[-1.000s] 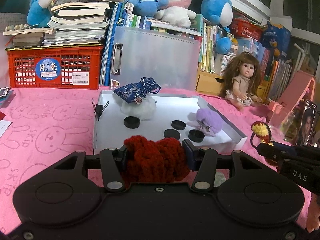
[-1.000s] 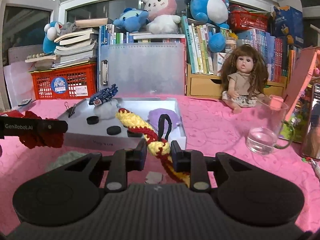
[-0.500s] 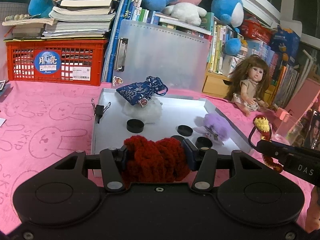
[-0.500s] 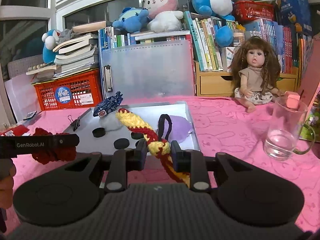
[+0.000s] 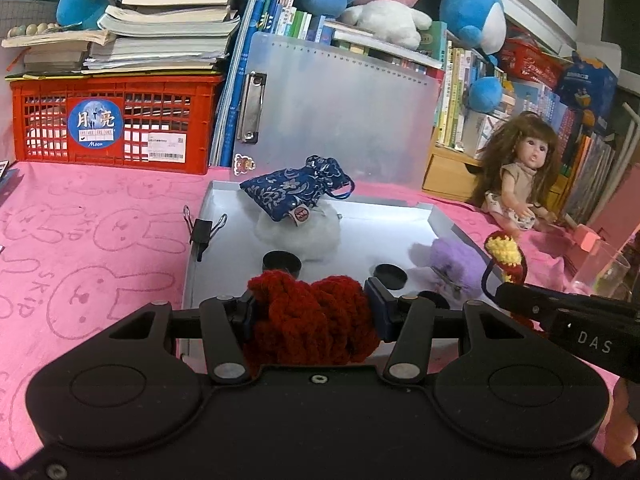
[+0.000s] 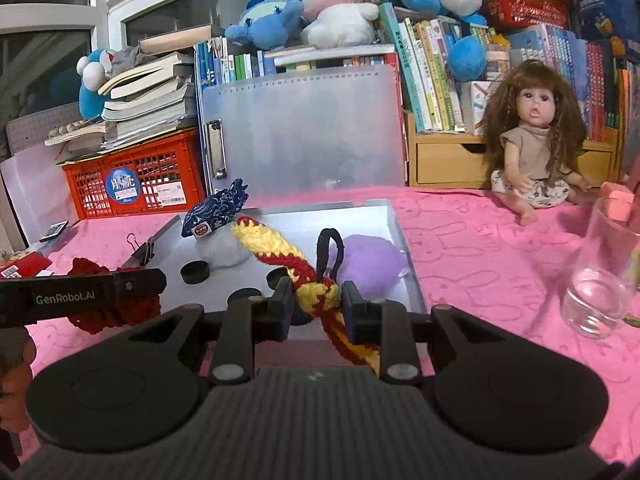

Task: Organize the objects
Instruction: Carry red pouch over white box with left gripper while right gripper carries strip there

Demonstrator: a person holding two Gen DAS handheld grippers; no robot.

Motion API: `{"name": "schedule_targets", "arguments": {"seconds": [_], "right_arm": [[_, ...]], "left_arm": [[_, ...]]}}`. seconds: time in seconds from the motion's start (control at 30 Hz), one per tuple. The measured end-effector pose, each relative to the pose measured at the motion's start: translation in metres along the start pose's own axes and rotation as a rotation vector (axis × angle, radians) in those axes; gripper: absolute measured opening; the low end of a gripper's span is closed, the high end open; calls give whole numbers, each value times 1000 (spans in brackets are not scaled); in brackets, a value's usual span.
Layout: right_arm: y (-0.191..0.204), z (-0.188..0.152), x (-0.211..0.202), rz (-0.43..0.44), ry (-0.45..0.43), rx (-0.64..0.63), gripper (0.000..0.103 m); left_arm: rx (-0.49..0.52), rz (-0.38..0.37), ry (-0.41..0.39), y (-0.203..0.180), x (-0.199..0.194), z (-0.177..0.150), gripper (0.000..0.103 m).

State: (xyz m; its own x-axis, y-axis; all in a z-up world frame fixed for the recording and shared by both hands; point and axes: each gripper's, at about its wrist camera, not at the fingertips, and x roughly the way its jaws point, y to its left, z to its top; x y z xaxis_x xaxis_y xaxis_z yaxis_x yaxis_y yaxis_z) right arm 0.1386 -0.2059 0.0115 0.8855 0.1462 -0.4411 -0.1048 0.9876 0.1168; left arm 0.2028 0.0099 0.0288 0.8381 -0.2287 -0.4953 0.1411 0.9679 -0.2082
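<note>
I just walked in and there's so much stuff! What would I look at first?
Probably the fluffy red yarn bundle squeezed in the left gripper, up close. Next, the red-and-yellow knitted strip pinched in the right gripper, over the grey tray. Behind sits a long-haired doll.

Glass cup (image 5: 610,268) cut off at right edge.

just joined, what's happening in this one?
A person is tidying small things into a shallow grey tray on a pink cloth. The left tool is shut on a dark red knitted bundle; the right tool is shut on a yellow and red crocheted strap. Both are held at the tray's near edge, neither released.
</note>
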Motion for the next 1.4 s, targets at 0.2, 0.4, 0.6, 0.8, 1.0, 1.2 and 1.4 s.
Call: {"name": "schedule_targets", "arguments": {"seconds": [0.2, 0.4, 0.6, 0.8, 1.0, 1.2, 1.4], "right_arm": [[3, 1, 22, 4, 37, 0, 29], [8, 0, 33, 6, 47, -21, 29], [11, -1, 41, 5, 71, -27, 29], [11, -2, 53, -1, 97, -29, 29], [12, -3, 62, -3, 114, -37, 29], [13, -4, 66, -4, 119, -43, 29], [12, -6, 71, -3, 137, -34, 29]], "left_arm": [[10, 11, 4, -1, 12, 1, 50], [14, 25, 20, -2, 23, -2, 50], [26, 29, 29, -3, 29, -4, 50], [19, 42, 49, -2, 41, -4, 50], [20, 42, 57, -1, 48, -5, 50], [20, 41, 60, -1, 52, -5, 50], [15, 41, 66, 0, 56, -4, 51]]}}
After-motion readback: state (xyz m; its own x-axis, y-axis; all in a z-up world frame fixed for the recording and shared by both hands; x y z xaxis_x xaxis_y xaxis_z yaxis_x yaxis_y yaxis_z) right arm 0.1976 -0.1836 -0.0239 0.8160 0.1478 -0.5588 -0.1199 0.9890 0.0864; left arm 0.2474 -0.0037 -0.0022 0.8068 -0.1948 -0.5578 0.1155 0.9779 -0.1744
